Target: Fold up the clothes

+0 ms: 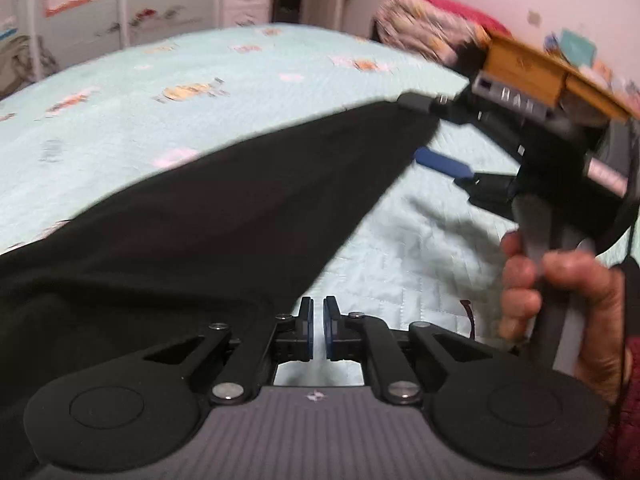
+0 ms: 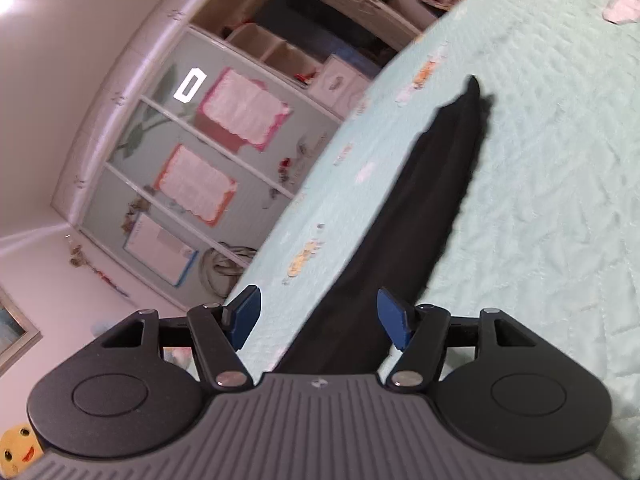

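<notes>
On the quilted mint-green bedspread (image 1: pixel 200 64), printed with small orange and pink motifs, lies a black garment (image 1: pixel 192 216) of smooth, matte fabric. Seen from the left wrist, the cloth spreads as a broad wedge from the lower left and tapers to a corner at the upper right. The left gripper (image 1: pixel 318 330) has its two blue-padded jaws almost together, leaving only a narrow slit; no fabric sits between the pads, and the garment edge passes just beside the left jaw. The right gripper (image 1: pixel 420 130), held by a hand (image 1: pixel 560 304) on its grey handle, has its jaws spread wide apart at the garment's upper-right corner; whether the upper finger touches the cloth cannot be determined. From the right wrist, the right gripper shows both blue pads well apart, and the black fabric runs between them as a long, narrowing strip without contacting either pad. A wardrobe (image 2: pixel 192 152) with frosted panel doors stands beyond the bed.
</notes>
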`<state>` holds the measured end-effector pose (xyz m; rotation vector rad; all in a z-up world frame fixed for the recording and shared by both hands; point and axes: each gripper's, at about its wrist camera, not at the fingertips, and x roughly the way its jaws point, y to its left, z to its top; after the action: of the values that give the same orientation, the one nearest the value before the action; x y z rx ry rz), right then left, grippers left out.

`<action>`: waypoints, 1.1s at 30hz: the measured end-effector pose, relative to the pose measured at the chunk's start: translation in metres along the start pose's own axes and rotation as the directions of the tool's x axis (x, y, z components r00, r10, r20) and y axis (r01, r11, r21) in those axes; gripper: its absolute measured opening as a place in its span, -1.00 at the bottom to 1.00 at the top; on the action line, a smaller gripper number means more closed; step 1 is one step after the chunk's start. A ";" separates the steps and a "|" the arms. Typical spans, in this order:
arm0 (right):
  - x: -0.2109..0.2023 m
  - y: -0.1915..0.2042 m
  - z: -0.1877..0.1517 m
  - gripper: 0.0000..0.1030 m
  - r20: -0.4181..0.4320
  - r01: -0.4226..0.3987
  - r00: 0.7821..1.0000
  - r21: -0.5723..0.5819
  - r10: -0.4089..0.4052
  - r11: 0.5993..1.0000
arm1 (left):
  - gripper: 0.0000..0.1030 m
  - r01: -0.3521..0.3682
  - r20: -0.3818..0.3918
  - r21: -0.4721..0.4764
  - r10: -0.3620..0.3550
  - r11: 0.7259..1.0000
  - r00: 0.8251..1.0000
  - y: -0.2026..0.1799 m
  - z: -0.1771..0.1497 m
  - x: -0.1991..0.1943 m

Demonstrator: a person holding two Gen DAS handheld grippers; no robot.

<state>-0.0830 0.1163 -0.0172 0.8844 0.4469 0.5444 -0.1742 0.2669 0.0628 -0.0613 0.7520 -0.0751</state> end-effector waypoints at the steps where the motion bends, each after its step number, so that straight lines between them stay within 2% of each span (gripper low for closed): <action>1: 0.006 0.003 -0.003 0.27 -0.043 -0.044 0.998 -0.013 0.043 0.999 | -0.81 -0.027 0.016 -0.018 0.027 0.999 1.000 0.007 -0.004 -0.010; 2: 0.013 0.007 -0.007 0.27 -0.093 -0.090 0.992 -0.021 0.088 0.996 | -0.74 -0.065 0.028 -0.036 0.066 0.997 0.997 0.016 -0.009 -0.020; 4: 0.028 0.006 -0.015 0.27 -0.206 -0.168 0.963 0.032 0.171 0.985 | -0.62 -0.139 0.035 -0.062 0.142 0.988 0.989 0.030 -0.021 -0.035; 5: 0.033 0.005 -0.016 0.27 -0.232 -0.175 0.956 0.050 0.182 0.983 | -0.54 -0.161 0.029 -0.063 0.163 0.985 0.986 0.035 -0.026 -0.037; 8: 0.042 -0.001 -0.018 0.23 -0.281 -0.170 0.942 0.080 0.186 0.982 | -0.54 -0.219 0.018 -0.065 0.221 0.974 0.975 0.047 -0.041 -0.042; 9: 0.045 -0.003 -0.018 0.19 -0.297 -0.168 0.936 0.090 0.187 0.982 | -0.52 -0.216 0.025 -0.061 0.218 0.974 0.976 0.048 -0.044 -0.041; 11: 0.048 0.001 -0.021 -0.13 -0.327 -0.184 0.926 0.050 0.190 0.982 | -0.38 -0.207 0.038 -0.051 0.209 0.977 0.977 0.051 -0.051 -0.037; 13: 0.054 0.015 -0.029 -0.22 -0.376 -0.215 0.907 -0.028 0.189 0.976 | -0.42 -0.182 0.029 -0.076 0.185 0.980 0.982 0.057 -0.059 -0.032; 15: 0.063 0.035 -0.043 -0.24 -0.448 -0.249 0.878 -0.123 0.171 0.961 | -0.44 -0.149 0.040 -0.099 0.153 0.984 0.987 0.059 -0.067 -0.032; 17: 0.073 0.060 -0.055 -0.24 -0.533 -0.296 0.833 -0.201 0.150 0.934 | -0.44 -0.131 0.062 -0.090 0.136 0.987 0.989 0.059 -0.073 -0.035; 20: 0.092 0.098 -0.064 -0.22 -0.624 -0.379 0.772 -0.297 0.122 0.877 | -0.44 -0.068 0.097 -0.153 0.084 0.986 0.992 0.067 -0.084 -0.036; 22: 0.112 0.124 -0.070 -0.15 -0.685 -0.433 0.723 -0.342 0.094 0.834 | -0.44 -0.030 0.121 -0.189 0.053 0.982 0.991 0.071 -0.092 -0.037; 23: 0.128 0.131 -0.075 -0.10 -0.727 -0.457 0.682 -0.342 0.077 0.821 | -0.44 -0.020 0.129 -0.191 0.045 0.981 0.991 0.070 -0.094 -0.036; 24: 0.147 0.136 -0.083 -0.09 -0.788 -0.489 0.613 -0.318 0.061 0.812 | -0.44 -0.012 0.136 -0.187 0.038 0.982 0.990 0.070 -0.095 -0.036; 25: 0.167 0.133 -0.091 -0.10 -0.824 -0.497 0.566 -0.319 0.023 0.807 | -0.44 -0.004 0.143 -0.186 0.031 0.983 0.989 0.070 -0.097 -0.036; 26: 0.186 0.128 -0.099 -0.16 -0.847 -0.495 0.530 -0.333 -0.024 0.802 | -0.44 0.004 0.149 -0.186 0.024 0.983 0.989 0.071 -0.098 -0.036; 27: 0.205 0.123 -0.107 -0.33 -0.867 -0.495 0.493 -0.347 -0.071 0.797 | -0.44 0.015 0.156 -0.189 0.015 0.982 0.988 0.072 -0.100 -0.036; 28: 0.223 0.112 -0.101 -1.00 -0.860 -0.448 0.506 -0.324 -0.062 0.833 | -0.44 0.032 0.165 -0.199 0.002 0.979 0.986 0.075 -0.102 -0.037; 30: 0.258 0.087 -0.080 -1.00 -0.818 -0.318 0.575 -0.236 -0.012 0.918 | -0.41 0.077 0.180 -0.238 -0.034 0.968 0.983 0.083 -0.105 -0.037; 31: 0.263 0.082 -0.072 -1.00 -0.789 -0.285 0.614 -0.226 -0.003 0.932 | -0.40 0.101 0.188 -0.259 -0.052 0.961 0.981 0.087 -0.106 -0.037; 32: 0.264 0.081 -0.064 -0.88 -0.757 -0.264 0.654 -0.229 -0.001 0.937 | -0.40 0.124 0.196 -0.280 -0.069 0.952 0.978 0.089 -0.108 -0.037; 33: 0.261 0.082 -0.062 -0.87 -0.748 -0.266 0.664 -0.228 0.007 0.937 | -0.40 0.143 0.203 -0.298 -0.084 0.944 0.975 0.092 -0.109 -0.037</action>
<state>0.0631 0.3553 -0.0219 0.3373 1.0096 1.1015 -0.2715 0.3584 0.0006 -0.4089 0.5645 -0.0593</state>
